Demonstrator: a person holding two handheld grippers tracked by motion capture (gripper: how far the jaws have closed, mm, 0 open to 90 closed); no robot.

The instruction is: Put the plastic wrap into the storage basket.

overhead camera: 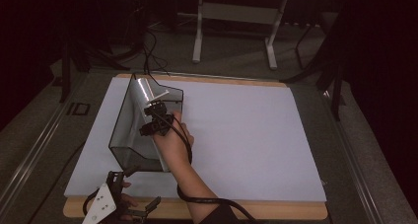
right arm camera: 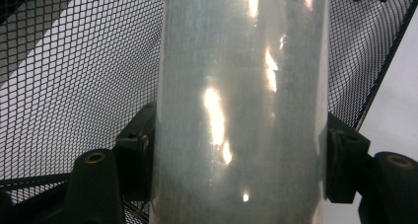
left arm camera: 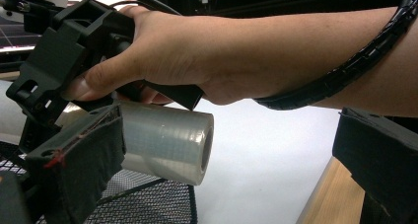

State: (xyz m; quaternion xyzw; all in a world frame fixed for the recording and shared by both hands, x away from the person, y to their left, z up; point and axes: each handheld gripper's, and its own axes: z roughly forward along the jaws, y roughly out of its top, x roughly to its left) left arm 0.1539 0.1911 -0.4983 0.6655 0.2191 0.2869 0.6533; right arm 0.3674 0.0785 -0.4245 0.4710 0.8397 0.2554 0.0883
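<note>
the right gripper [overhead camera: 156,116] is gripping a roll of clear film [right arm camera: 241,105], its two black jaws pressing against the roll's opposite sides, so it is closed on the roll and not on anything else. in the right gripper view the roll is running straight up from between the jaws, its long axis lying along the line the gripper is pointing. behind and around it the black mesh basket [overhead camera: 129,128] is showing, and in the high view the roll is sitting over the basket's open top, at the left part of the white sheet [overhead camera: 246,135] covering the table. whether the roll's far end is touching the mesh cannot be told. the left gripper [overhead camera: 118,202] is waiting near the table's front edge, just short of the basket; its jaws are standing well apart with nothing between them. judging by this, the right hand [left arm camera: 162,56] is the one placed to act, and the coming move is likely turning on sliding the roll along its own axis, into or out of the basket.
</note>
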